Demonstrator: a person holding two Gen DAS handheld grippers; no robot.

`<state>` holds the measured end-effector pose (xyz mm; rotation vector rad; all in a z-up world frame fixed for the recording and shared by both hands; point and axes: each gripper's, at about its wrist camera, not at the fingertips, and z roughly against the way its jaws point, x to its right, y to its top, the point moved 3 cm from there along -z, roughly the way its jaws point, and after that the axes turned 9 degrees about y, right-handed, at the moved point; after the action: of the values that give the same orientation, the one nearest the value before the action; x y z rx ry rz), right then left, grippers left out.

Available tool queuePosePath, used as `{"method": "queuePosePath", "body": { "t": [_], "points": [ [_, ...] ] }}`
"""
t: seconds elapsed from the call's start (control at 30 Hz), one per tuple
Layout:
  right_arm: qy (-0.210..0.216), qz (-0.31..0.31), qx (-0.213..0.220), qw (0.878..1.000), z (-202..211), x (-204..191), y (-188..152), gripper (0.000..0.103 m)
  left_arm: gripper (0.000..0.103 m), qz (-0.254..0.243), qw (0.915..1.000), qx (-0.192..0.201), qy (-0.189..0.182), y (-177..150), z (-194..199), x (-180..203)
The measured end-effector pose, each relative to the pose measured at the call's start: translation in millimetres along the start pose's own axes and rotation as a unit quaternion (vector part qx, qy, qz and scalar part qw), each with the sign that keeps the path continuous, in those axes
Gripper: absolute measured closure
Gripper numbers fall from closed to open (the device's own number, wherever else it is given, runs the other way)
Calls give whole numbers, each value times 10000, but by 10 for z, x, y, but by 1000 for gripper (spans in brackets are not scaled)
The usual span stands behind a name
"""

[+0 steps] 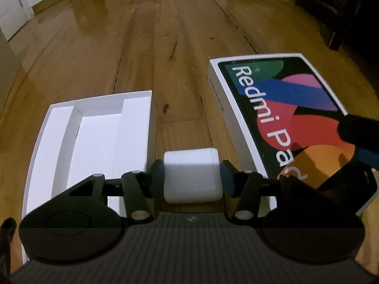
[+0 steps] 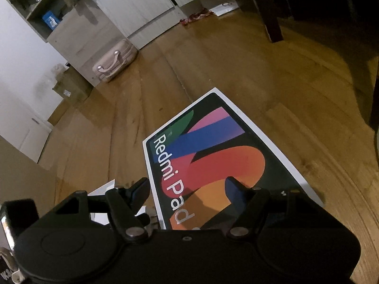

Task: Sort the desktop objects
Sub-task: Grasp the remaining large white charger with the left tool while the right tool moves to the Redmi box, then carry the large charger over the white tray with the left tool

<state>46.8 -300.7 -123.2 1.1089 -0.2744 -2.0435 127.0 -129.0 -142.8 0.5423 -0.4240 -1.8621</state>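
"Redmi Pad" in white letters on colourful tablet box lid [image 1: 284, 108]; no other text legible.

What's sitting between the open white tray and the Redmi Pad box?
A small white block, between the left tool's fingers, on bare wooden floor. The left wrist view shows it.

Room clutter beyond the wooden floor [image 2: 296, 90]
A pink suitcase [image 2: 116, 60] lies against pale cabinets [image 2: 142, 7]; a cardboard box [image 2: 71, 90] sits near the wall, a dark furniture leg [image 2: 272, 23] stands at right.
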Motion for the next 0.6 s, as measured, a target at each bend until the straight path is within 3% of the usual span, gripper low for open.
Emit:
{"method": "queuePosePath", "body": {
  "t": [0.13,0.3,0.6],
  "points": [
    [-47,-80,63,9999,38,34,14,28,50,-142,9999,-15,42,-27,19,29],
    [-120,-147,314,9993,95,65,37,28,51,-621,9975,-227,-246,-75,70,181],
    [-115,-364,294,9988,104,132,40,28,51,-323,9988,-228,-283,-73,88,113]
  ]
}}
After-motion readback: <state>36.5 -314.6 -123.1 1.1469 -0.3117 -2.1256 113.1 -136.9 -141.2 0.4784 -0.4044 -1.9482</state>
